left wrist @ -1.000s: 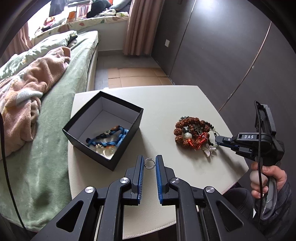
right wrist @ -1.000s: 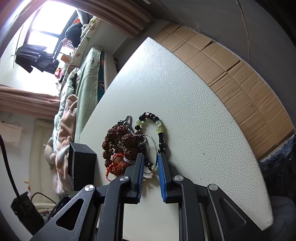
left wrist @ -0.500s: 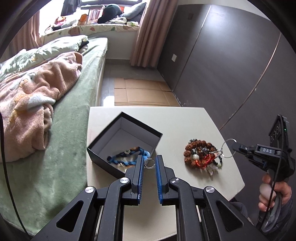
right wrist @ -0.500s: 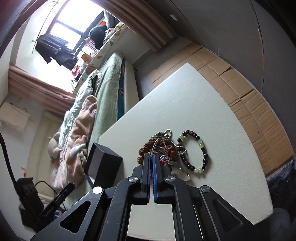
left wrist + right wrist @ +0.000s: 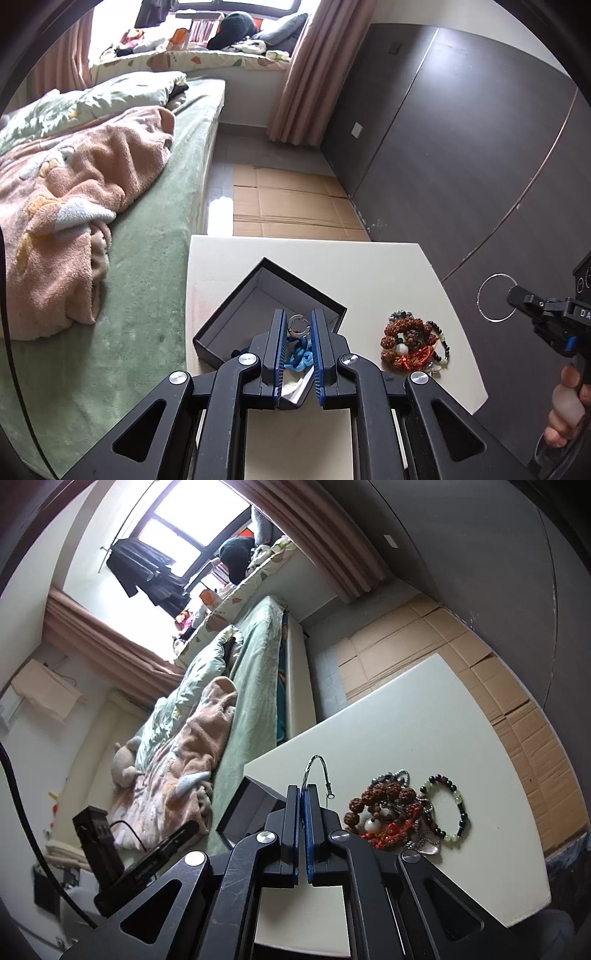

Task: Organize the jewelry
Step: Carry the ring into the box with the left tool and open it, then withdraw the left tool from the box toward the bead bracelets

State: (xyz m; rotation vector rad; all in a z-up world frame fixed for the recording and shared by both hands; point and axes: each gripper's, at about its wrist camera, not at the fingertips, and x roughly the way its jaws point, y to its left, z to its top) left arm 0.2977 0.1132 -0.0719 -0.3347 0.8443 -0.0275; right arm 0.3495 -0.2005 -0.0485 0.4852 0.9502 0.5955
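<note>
**Two rings lifted, box waiting below**

The left gripper point(image 5: 299, 334) is clamped on a small silver ring point(image 5: 298, 326), holding it by its sides just above the open black box point(image 5: 236, 317), presumably so it can drop straight in beside the blue bracelet point(image 5: 299, 356) already lying there. The right gripper point(image 5: 303, 794) is pinched shut on a thin wire bangle point(image 5: 317, 771), which hangs clear of the table point(image 5: 424, 720), off its right edge in the left wrist view; gripping it at one point of the rim (it is too fine for a wider hold) leaves the hoop free to dangle.

The rest of the jewelry pile point(image 5: 391, 812) remains at the near right of the table, with the beaded bracelet point(image 5: 452, 805) touching its right side.

A second ago the right gripper's jaws stood apart down at the pile, around the bangle; they have since closed on it and lifted it away. The left gripper now hangs over the box, not the bare tabletop as before.
</note>
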